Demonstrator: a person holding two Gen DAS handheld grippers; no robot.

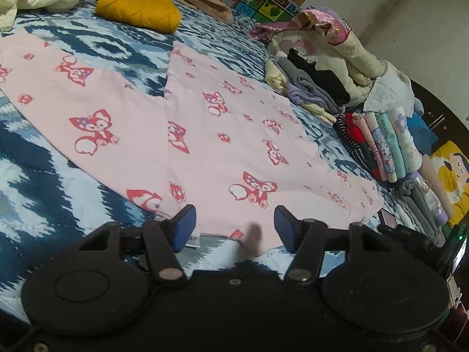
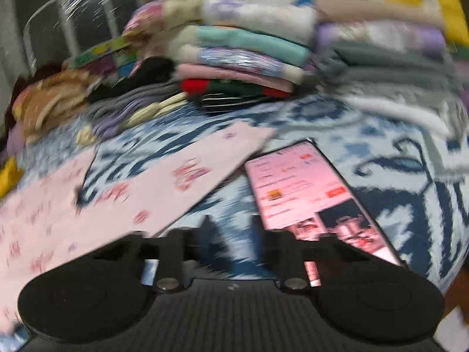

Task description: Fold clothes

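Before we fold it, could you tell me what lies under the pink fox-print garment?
The pink garment lies flat on the blue-and-white patterned bedspread, which shows all around it. Whatever might sit beneath the cloth itself is covered.

Count on the bed:
1 pink fox-print pants point(image 1: 222, 146), 1 yellow garment point(image 1: 137, 7), 1 phone point(image 2: 307, 193), 3 folded stacks point(image 2: 243, 67), 2 grippers: left gripper point(image 1: 234, 228), right gripper point(image 2: 231, 228).

pyjama trousers point(image 1: 222, 135): showing pale pink with red foxes
bedspread point(image 1: 44, 176): showing a navy and white pattern
quilted garment point(image 1: 137, 7): showing mustard yellow
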